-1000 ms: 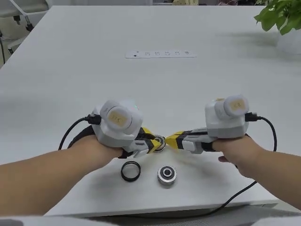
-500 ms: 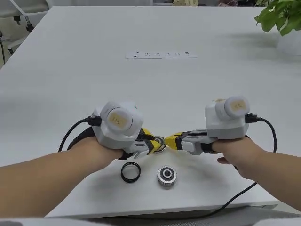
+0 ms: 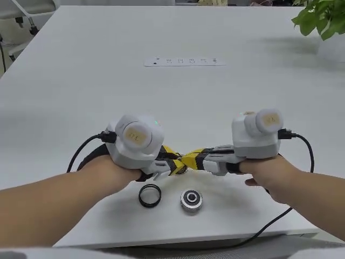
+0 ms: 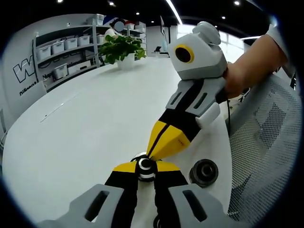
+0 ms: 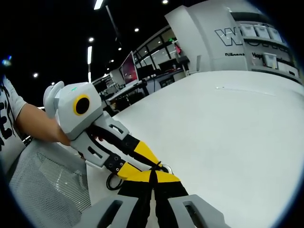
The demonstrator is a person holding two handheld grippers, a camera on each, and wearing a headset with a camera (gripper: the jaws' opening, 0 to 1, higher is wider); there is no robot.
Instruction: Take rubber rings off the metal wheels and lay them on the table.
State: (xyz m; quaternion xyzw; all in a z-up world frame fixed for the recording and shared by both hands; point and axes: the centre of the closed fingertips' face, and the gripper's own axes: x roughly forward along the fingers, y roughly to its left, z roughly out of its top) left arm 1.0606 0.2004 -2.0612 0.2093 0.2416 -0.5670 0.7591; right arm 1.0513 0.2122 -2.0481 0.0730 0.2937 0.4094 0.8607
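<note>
My left gripper point(image 3: 177, 165) is shut on a small metal wheel point(image 4: 145, 165) with a black rubber ring around it, held just above the white table point(image 3: 178, 102). My right gripper point(image 3: 188, 161) is shut, and its yellow tips touch the rim of that held wheel. From the upper right of the left gripper view, the right gripper point(image 4: 153, 151) reaches in. A loose black rubber ring point(image 3: 150, 195) lies on the table near the front edge. Beside it lies a second metal wheel point(image 3: 191, 199), still wearing its ring; it is also visible on the table point(image 4: 204, 172) in the left gripper view.
A white power strip point(image 3: 183, 62) lies at mid-table and a green plant point(image 3: 321, 19) stands at the far right. Black cables point(image 3: 81, 154) trail from both grippers. The table's front edge runs close below the loose ring. A mesh chair back point(image 4: 266, 142) is on the right.
My right gripper has moved left until its tips meet the wheel held by the left gripper. The loose ring and the second wheel have not moved.
</note>
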